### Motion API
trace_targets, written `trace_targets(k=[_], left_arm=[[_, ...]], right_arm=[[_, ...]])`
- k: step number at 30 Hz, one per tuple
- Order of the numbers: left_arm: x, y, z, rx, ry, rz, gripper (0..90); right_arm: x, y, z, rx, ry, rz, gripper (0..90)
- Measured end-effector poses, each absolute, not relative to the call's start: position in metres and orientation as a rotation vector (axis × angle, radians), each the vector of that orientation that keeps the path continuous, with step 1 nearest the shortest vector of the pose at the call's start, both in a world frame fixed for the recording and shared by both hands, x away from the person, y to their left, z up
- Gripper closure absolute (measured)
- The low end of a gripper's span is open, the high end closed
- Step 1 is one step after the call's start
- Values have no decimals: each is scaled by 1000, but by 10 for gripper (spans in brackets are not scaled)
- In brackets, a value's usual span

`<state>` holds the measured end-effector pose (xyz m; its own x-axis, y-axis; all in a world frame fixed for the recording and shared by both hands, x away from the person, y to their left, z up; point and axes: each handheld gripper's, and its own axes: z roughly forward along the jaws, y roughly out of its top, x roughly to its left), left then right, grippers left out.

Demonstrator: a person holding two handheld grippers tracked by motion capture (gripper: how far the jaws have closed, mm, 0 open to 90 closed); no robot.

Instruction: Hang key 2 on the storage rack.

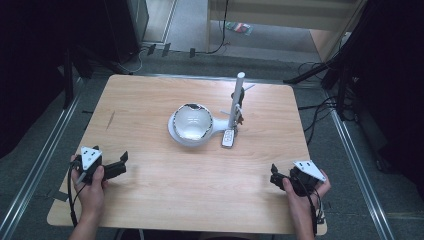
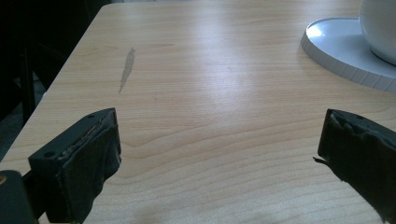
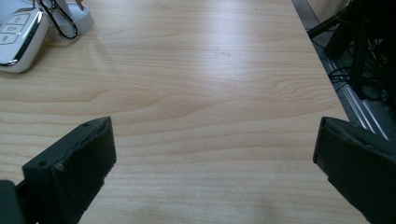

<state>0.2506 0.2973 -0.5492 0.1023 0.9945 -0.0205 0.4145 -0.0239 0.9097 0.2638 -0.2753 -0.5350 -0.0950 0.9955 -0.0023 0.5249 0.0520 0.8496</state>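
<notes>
table [image 1: 150, 190]: pale wood grain | bowl [image 1: 190, 121]: glossy, round | key fob [image 1: 228, 138]: white

Bowl [image 1: 190, 122] sits on its round base [image 2: 337, 49] at centre of the surface [image 1: 165, 195]. Upright post [image 1: 236, 102] just right of the bowl; key fob [image 1: 228, 138] before the post. My left claw [image 1: 116, 166] near-left, right claw [image 1: 276, 176] near-right, both well apart from the bowl.

— Where does the high view sit?
— Above the near edge, looking forward and down on the light wooden surface [image 1: 165, 190].
— The others?
— Low and close, each facing forward across that wood; the right one shares the white key fob [image 3: 18, 39].
</notes>
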Motion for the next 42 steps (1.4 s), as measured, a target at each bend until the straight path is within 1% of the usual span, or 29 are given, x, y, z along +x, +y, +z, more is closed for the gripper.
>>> trace_targets(k=[29, 42], left_arm=[[250, 297, -549, 1564, 1434, 898, 0], [251, 297, -549, 1561, 1437, 898, 0]], right_arm=[[243, -311, -541, 1581, 1656, 903, 0], [227, -330, -546, 1588, 1656, 887, 0]])
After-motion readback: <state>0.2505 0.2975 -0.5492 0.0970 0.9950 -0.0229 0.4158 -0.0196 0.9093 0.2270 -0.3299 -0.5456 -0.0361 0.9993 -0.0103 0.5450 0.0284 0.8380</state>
